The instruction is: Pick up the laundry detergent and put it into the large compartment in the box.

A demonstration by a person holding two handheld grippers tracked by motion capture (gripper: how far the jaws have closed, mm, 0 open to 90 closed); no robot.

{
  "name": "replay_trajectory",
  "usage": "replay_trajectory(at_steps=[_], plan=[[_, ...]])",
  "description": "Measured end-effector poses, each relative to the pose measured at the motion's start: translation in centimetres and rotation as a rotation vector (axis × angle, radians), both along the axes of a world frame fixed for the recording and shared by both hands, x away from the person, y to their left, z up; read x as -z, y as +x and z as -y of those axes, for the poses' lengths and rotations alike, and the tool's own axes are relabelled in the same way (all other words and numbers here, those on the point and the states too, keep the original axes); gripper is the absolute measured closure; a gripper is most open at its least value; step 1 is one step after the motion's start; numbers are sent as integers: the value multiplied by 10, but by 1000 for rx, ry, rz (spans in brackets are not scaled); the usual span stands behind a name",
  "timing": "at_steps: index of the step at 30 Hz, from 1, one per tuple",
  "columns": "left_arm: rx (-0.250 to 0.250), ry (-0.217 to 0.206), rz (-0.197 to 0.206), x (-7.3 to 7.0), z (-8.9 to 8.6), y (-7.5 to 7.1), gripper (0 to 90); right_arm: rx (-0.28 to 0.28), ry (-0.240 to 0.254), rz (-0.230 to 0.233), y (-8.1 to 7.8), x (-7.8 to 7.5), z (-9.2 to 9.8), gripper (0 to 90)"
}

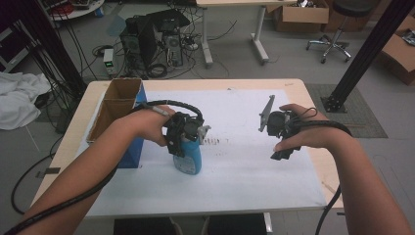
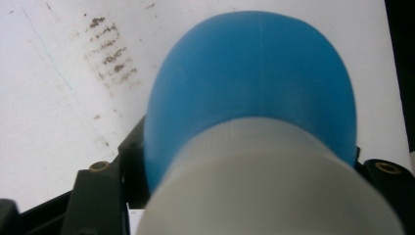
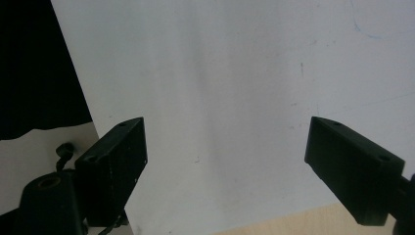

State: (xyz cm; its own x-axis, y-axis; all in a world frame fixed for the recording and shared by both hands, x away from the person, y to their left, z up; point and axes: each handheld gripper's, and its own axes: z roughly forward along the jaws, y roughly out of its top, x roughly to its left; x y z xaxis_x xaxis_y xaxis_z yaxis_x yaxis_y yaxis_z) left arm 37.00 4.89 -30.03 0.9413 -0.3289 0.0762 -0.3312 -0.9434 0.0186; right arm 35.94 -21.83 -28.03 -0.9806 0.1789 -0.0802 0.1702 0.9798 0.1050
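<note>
Left gripper [image 1: 182, 139] pinching blue bottle [image 1: 188, 157] near white cap [image 2: 264, 191]; lift straight, keep upright. Right gripper [image 3: 226, 161] spread, nothing between jaws.

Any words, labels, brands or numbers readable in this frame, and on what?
None can be read.
Blue plastic bottle with a white cap: no label faces the cameras.
White paper sheet covering the table: dark smudged marks, too blurred to tell whether they are writing.
Open brown cardboard box: no print visible.
</note>
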Motion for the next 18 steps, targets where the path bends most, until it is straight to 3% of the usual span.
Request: replay_trajectory(at_steps=[8,18], plan=[[14,18,-23,0,1,1,393,7,0,-6,1,2,1,159],[-38,47,-39,-1,5,2,407,8,-2,-7,1,3,2,160]])
